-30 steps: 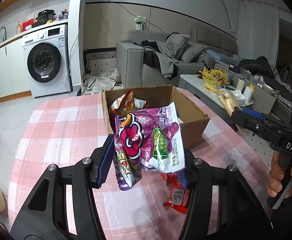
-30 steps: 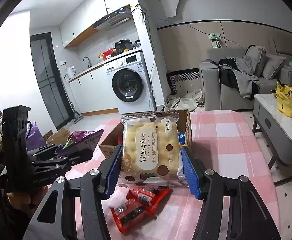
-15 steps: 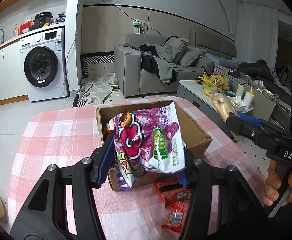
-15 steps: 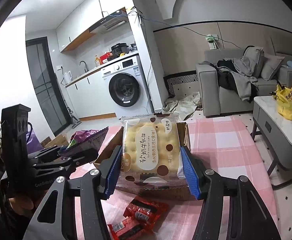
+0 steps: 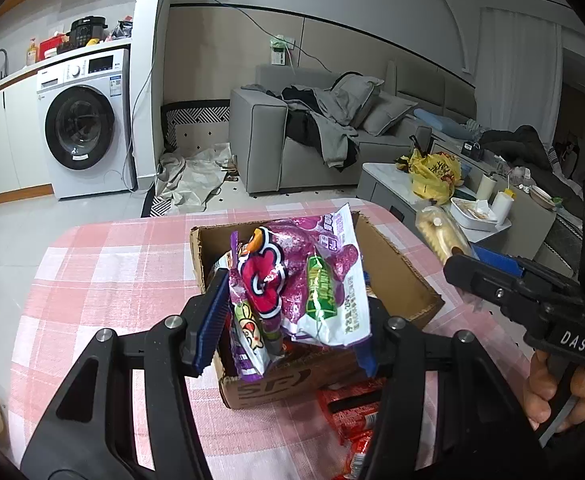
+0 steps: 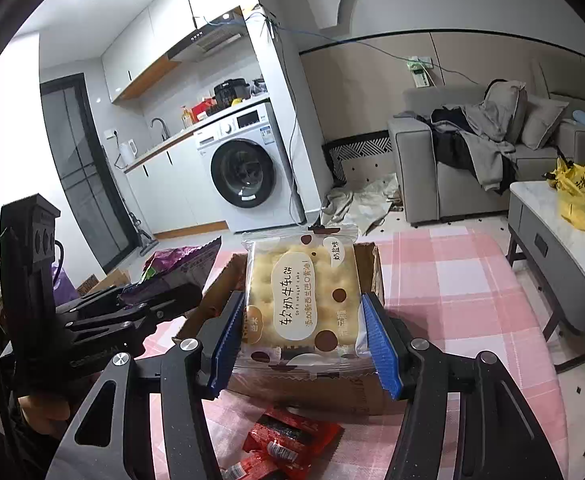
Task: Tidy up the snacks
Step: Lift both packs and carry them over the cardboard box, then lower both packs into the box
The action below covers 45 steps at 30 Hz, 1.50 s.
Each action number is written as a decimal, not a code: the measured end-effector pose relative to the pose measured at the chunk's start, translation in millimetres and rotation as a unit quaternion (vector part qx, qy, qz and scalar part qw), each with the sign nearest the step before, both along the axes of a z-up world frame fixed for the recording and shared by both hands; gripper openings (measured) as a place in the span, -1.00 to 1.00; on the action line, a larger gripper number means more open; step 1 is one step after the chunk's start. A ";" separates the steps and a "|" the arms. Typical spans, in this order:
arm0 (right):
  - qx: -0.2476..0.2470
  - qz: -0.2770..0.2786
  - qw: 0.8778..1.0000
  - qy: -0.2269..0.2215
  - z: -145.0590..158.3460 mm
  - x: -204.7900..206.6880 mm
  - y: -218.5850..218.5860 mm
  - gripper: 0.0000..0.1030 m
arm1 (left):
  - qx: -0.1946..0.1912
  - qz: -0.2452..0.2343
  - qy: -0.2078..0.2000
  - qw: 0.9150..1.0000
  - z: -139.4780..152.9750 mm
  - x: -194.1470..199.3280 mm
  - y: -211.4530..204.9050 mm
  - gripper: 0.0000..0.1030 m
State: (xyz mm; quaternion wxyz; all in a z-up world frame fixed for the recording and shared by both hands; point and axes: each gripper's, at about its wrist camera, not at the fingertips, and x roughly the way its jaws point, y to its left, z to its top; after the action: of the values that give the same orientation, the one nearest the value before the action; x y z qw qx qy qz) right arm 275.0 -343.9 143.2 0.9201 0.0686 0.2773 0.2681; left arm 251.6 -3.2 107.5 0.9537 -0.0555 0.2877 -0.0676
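Note:
My left gripper (image 5: 288, 332) is shut on a purple snack bag (image 5: 292, 284), held over the near part of an open cardboard box (image 5: 404, 276) on the pink checked table. My right gripper (image 6: 306, 340) is shut on a clear pack of yellow nougat crackers (image 6: 300, 300), held above the box's near wall (image 6: 332, 394). Red snack packets (image 6: 288, 444) lie on the table in front of the box, also seen in the left wrist view as red packets (image 5: 356, 420). Each gripper shows in the other's view: the right gripper (image 5: 488, 276) and the left gripper (image 6: 164, 296).
The pink checked tablecloth (image 5: 112, 264) stretches left of the box. A low white table (image 6: 552, 216) with a yellow bag (image 6: 580, 192) stands to the right. A grey sofa (image 5: 292, 140) and a washing machine (image 5: 84, 124) are beyond the table. A hand (image 5: 552, 392) grips the right tool.
Both grippers have moved forward with their packs, from above the red packets to over the box. The box now looks larger and closer in both views.

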 end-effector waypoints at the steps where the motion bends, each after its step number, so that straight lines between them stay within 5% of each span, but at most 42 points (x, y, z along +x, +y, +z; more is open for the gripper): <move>1: 0.000 -0.001 1.000 0.001 -0.9 2.1 2.1 0.13 | 0.001 -0.001 0.003 1.000 -1.5 3.7 -0.3 0.00; 13: -0.003 -0.003 1.000 0.018 -11.4 20.2 17.7 0.13 | 0.035 -0.002 -0.003 0.999 -10.2 36.3 -10.2 0.00; 45: -0.038 -0.006 0.998 0.052 -41.8 56.2 43.0 0.14 | 0.011 -0.017 0.033 0.999 -65.4 85.2 -13.7 0.00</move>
State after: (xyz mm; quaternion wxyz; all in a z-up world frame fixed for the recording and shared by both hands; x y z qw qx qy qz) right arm 331.2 -301.0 101.4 0.9079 0.0493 0.3345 0.2478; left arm 336.9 -17.0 42.0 0.9430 -0.0425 0.3205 -0.0787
